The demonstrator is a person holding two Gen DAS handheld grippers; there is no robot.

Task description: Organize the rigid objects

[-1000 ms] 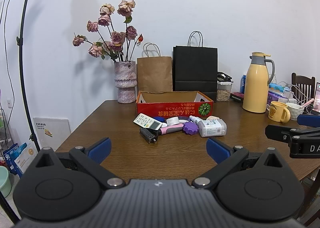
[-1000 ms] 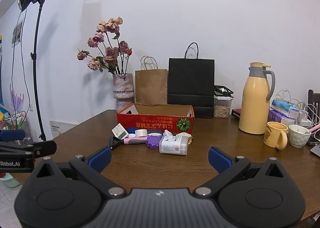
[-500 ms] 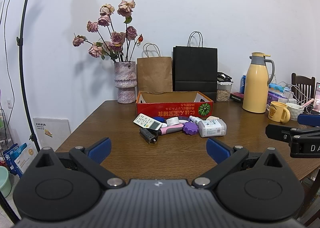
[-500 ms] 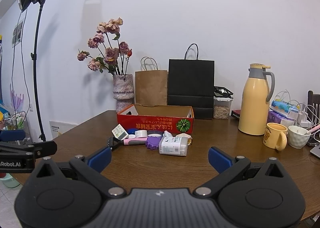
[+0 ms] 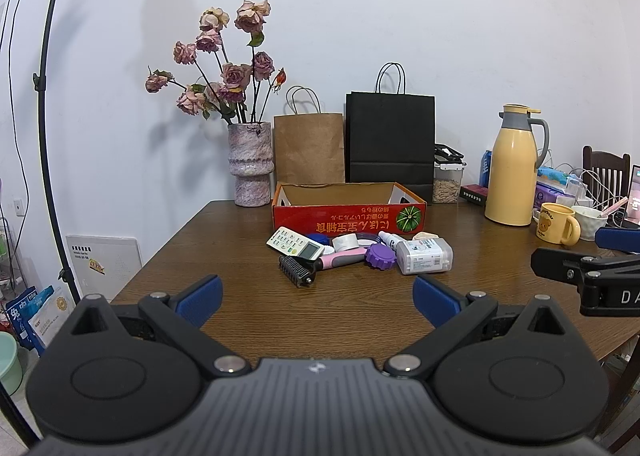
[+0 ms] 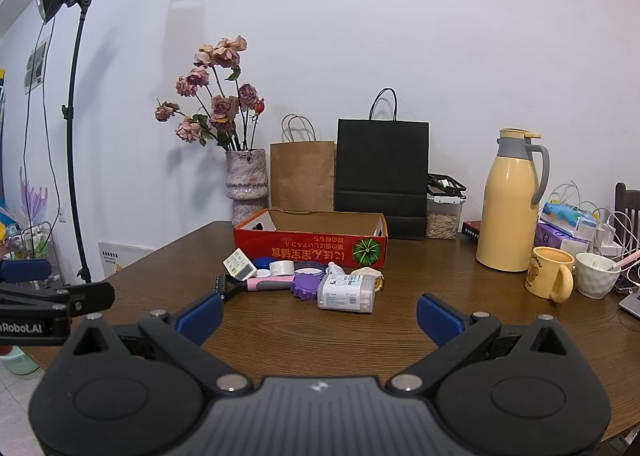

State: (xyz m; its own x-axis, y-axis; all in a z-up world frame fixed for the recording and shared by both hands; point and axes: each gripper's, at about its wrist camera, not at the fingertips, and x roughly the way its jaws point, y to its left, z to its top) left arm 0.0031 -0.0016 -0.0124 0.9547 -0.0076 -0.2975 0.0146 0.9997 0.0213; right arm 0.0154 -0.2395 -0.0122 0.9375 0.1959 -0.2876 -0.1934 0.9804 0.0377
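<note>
Both tongs hover over the near part of the wooden tabletop [image 5: 248, 320], each spread wide with nothing between its blue pads. The left tongs [image 5: 316, 298] and the right tongs [image 6: 318, 316] sit well short of the pile of small things.

That pile lies just in front of the red cardboard box [image 5: 349, 212], which stands open-topped near the middle of the tabletop (its printed side faces the cameras, the lettering upside down). Against the box's front left corner rests a white remote control [image 5: 295, 243], tilted. In front of the remote lies a pink-handled grooming comb [image 5: 320, 262], its black toothed head pointing away from the box. A roll of white tape [image 5: 346, 243] sits close to the box front, with a purple ridged cap [image 5: 379, 256] nearer the cameras. To the right of the cap lies a clear rectangular container [image 5: 425, 256] on its side.

Behind the box stand a brown paper bag [image 5: 309, 148] and a black paper bag [image 5: 390, 138]; to the box's left, a vase of dried roses [image 5: 251, 164]; to its right, a yellow thermos jug [image 5: 513, 168].
</note>
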